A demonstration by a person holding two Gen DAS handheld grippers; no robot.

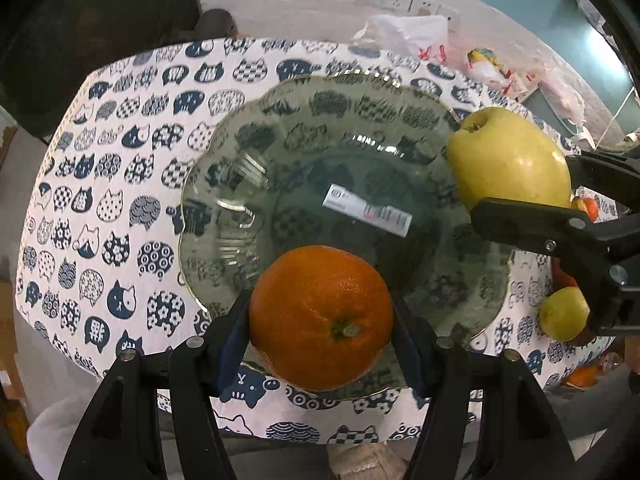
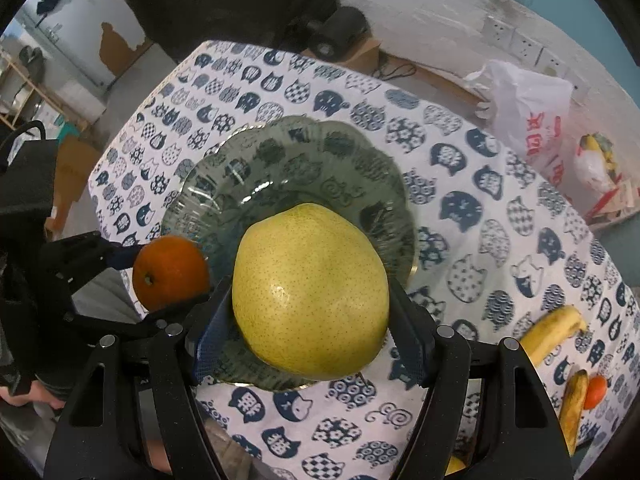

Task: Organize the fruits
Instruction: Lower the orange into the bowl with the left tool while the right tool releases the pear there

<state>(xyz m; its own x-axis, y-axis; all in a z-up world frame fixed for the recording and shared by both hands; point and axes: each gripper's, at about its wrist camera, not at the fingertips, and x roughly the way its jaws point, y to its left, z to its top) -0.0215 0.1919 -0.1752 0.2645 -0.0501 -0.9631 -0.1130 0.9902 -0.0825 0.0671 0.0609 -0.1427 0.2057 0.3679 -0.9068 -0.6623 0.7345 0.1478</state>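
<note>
- Clamped between the blue-padded black fingers of the left claw (image 1: pixel 322 316), a round orange with a green stem scar (image 1: pixel 321 316) hangs over the near rim of the scalloped clear glass plate (image 1: pixel 280 132).
- Likewise, the right claw (image 2: pixel 310 312) holds a large yellow-green speckled pear (image 2: pixel 310 292) between its own pads, above the plate's near edge.
- Judged from this, the step in hand is carrying both fruits to the plate; neither is set down yet, and the plate holds only a barcode sticker (image 1: pixel 368 210) at its middle.
- Next, each claw likely needs to lower until its fruit rests on the glass well inside the rim, then part its fingers; the two should land apart so they do not knock together or roll off.
- Only the right wrist view shows yellow bananas (image 2: pixel 552 336) and a small orange fruit (image 2: pixel 596 391) lying right of the right claw on the cat-print tablecloth (image 2: pixel 460 200).
- Only the left wrist view shows the sticker, plus a small yellow-green fruit (image 1: pixel 562 314) below the right claw's arm.
- Beyond the plate lies a white plastic bag (image 2: pixel 528 112).
</note>
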